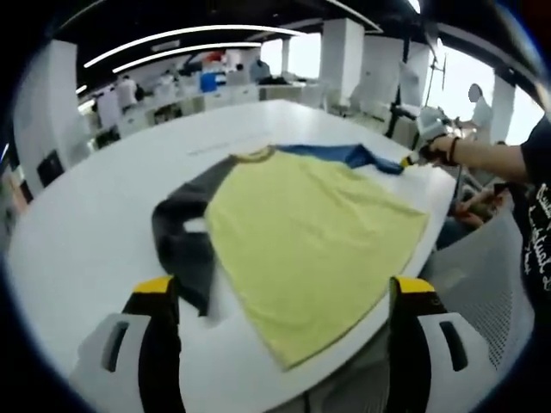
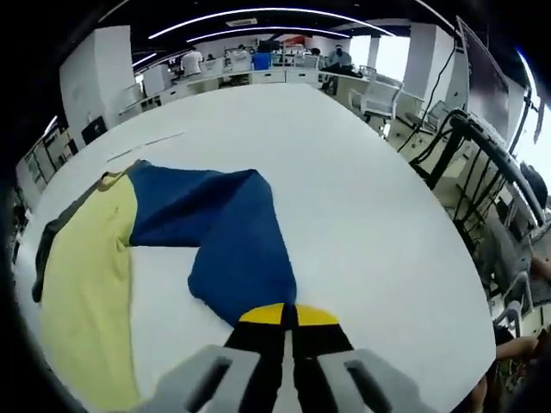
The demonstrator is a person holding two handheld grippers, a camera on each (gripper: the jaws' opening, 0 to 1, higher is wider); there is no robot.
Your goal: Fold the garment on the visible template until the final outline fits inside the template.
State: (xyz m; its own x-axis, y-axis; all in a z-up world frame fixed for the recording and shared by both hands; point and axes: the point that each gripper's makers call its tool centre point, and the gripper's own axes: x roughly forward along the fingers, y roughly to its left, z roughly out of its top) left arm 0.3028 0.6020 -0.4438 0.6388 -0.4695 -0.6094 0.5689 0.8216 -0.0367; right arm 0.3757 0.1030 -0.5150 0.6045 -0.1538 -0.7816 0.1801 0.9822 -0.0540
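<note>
Blue sleeve (image 2: 232, 249) lay pinched in my right gripper (image 2: 288, 320), its length running back toward the yellow shirt (image 1: 310, 241) on the white table (image 1: 95, 232). My left gripper (image 1: 284, 297) hung spread, nearer the shirt's hem.

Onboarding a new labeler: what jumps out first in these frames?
The yellow shirt lies spread flat on the white table, one dark grey sleeve toward the left gripper, whose jaws stand open. The right gripper is shut on the blue sleeve, out to the shirt's side.

Both views over shared garment (image 1: 301, 232)
</note>
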